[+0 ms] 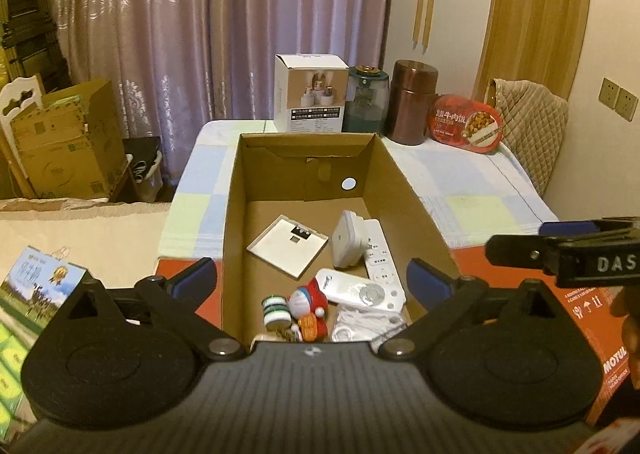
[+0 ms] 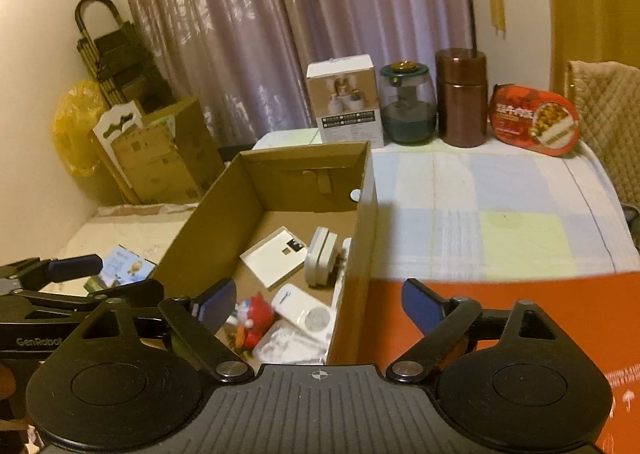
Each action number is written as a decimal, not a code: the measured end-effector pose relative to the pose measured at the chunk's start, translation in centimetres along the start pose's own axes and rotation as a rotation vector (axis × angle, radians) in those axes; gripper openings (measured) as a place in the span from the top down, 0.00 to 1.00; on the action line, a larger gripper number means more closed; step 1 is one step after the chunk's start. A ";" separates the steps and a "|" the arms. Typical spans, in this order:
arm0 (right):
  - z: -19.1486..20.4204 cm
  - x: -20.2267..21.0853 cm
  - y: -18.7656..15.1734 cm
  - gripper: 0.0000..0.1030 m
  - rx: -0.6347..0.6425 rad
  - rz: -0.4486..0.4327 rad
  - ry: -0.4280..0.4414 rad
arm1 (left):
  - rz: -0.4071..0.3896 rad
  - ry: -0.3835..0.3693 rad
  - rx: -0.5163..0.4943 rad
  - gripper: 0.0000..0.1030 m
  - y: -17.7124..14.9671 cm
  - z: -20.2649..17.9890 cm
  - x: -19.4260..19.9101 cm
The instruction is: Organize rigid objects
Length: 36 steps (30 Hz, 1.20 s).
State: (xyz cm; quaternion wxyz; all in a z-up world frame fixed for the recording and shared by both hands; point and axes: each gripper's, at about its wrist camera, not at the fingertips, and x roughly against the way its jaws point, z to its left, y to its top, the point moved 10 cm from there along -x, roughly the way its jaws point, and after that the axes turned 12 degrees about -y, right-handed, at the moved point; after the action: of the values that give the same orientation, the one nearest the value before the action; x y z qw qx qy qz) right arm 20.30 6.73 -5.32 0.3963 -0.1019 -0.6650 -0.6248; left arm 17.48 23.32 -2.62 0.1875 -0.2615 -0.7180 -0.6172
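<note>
An open cardboard box (image 1: 404, 189) (image 2: 366, 213) stands on the table. Inside lie a flat white square device (image 1: 286, 246) (image 2: 276, 260), a white plug adapter (image 1: 346, 240) (image 2: 320, 262), a white power strip (image 1: 380, 262), a white remote (image 1: 360, 290) (image 2: 306, 312), a red toy figure (image 1: 310, 296) (image 2: 256, 314), a green-white spool (image 1: 275, 310) and white cables (image 1: 360, 324). My left gripper (image 1: 312, 278) is open and empty above the box's near end. My right gripper (image 2: 318, 300) is open and empty over the box's right wall.
At the table's back stand a white carton (image 1: 310, 93) (image 2: 346, 99), a green glass jar (image 1: 366, 97) (image 2: 406, 107), a copper canister (image 1: 412, 101) (image 2: 464, 97) and a red food tray (image 1: 466, 121) (image 2: 534, 123). A red carton (image 2: 520, 302) lies right of the box. A small calendar (image 1: 38, 290) stands left.
</note>
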 end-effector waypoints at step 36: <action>-4.0 10.1 -9.2 0.12 -0.021 0.039 -0.096 | 0.005 0.024 0.093 0.03 -7.3 -5.6 9.7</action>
State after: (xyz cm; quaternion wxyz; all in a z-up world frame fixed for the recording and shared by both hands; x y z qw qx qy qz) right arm 9.39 -2.35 -5.98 0.3748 -0.1491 -0.6745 -0.6184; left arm 5.08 18.42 -1.70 0.2095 -0.2469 -0.7430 -0.5858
